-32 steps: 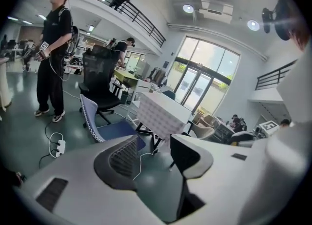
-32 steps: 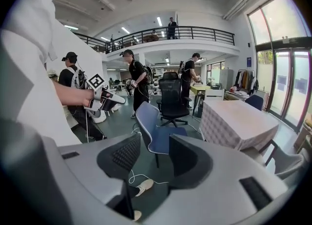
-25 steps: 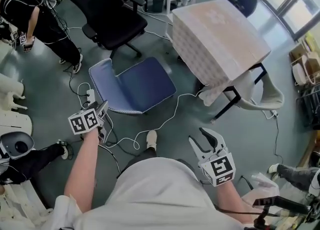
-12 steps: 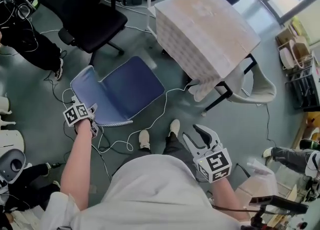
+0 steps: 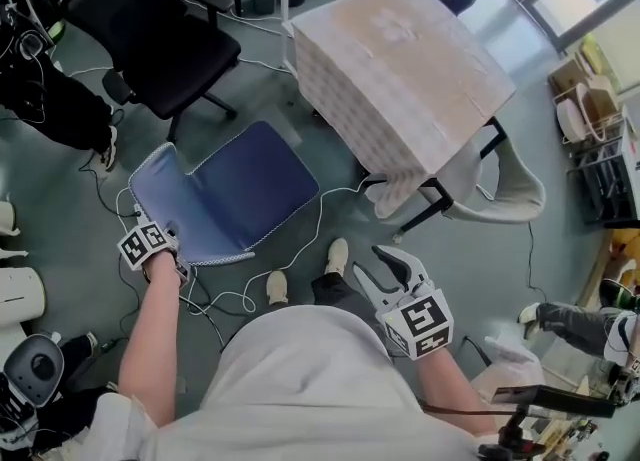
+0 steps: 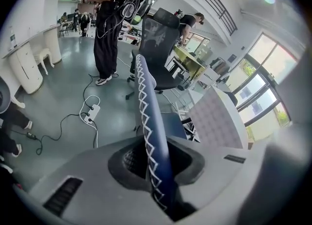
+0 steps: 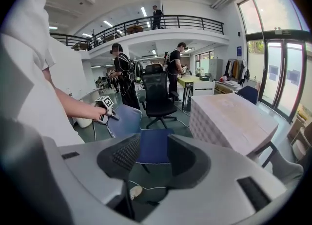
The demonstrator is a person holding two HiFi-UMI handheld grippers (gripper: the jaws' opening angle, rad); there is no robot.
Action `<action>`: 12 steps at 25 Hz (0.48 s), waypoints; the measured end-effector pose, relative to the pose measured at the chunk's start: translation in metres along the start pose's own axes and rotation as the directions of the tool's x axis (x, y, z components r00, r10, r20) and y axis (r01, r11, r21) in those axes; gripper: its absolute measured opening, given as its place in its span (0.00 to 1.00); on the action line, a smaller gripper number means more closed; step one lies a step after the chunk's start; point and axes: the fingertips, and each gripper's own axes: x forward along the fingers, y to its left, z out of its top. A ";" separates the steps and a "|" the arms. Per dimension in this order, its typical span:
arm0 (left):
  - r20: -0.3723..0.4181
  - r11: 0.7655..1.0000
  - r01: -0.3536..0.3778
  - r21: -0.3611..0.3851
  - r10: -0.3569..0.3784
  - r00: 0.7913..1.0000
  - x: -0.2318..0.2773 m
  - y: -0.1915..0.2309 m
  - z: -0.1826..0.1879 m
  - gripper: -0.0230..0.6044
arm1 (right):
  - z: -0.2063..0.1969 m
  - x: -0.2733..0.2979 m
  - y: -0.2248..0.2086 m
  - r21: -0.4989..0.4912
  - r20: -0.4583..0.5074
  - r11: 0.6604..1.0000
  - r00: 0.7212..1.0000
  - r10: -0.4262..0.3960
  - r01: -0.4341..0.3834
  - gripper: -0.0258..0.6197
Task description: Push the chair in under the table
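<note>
A blue chair (image 5: pixel 255 184) with white stitched edging stands on the floor left of the table (image 5: pixel 400 59), seat toward the table. Its backrest (image 5: pixel 165 199) is nearest me. My left gripper (image 5: pixel 170 252) sits on the backrest's top edge. In the left gripper view the backrest (image 6: pixel 146 116) runs between the closing jaws of the left gripper (image 6: pixel 156 168), which pinch it. My right gripper (image 5: pixel 375 264) hovers open and holds nothing, near my right side and apart from the chair. Through the open right gripper (image 7: pixel 151 153) the blue seat (image 7: pixel 153 146) shows.
A black office chair (image 5: pixel 170 39) stands behind the blue one. A beige chair (image 5: pixel 520 189) sits under the table's right side. A white cable (image 5: pixel 320 219) trails across the floor by my shoes (image 5: pixel 275 287). A power strip (image 6: pixel 91 112) lies to the left. People stand farther off.
My left gripper has dropped onto the backrest's top edge and closed around it. My right gripper has drifted slightly left and stays open. The view has shifted toward the table.
</note>
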 end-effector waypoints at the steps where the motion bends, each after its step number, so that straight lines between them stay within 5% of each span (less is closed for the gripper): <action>1: 0.001 1.000 0.004 0.000 -0.004 1.000 0.002 -0.007 0.000 0.14 | 0.004 0.001 -0.007 -0.003 0.001 1.000 1.000 0.002 -0.002 0.32; 12: -0.009 0.997 0.063 0.054 -0.063 0.998 0.055 -0.116 0.008 0.14 | -0.004 0.006 -0.088 0.034 -0.007 0.999 1.000 0.005 -0.005 0.32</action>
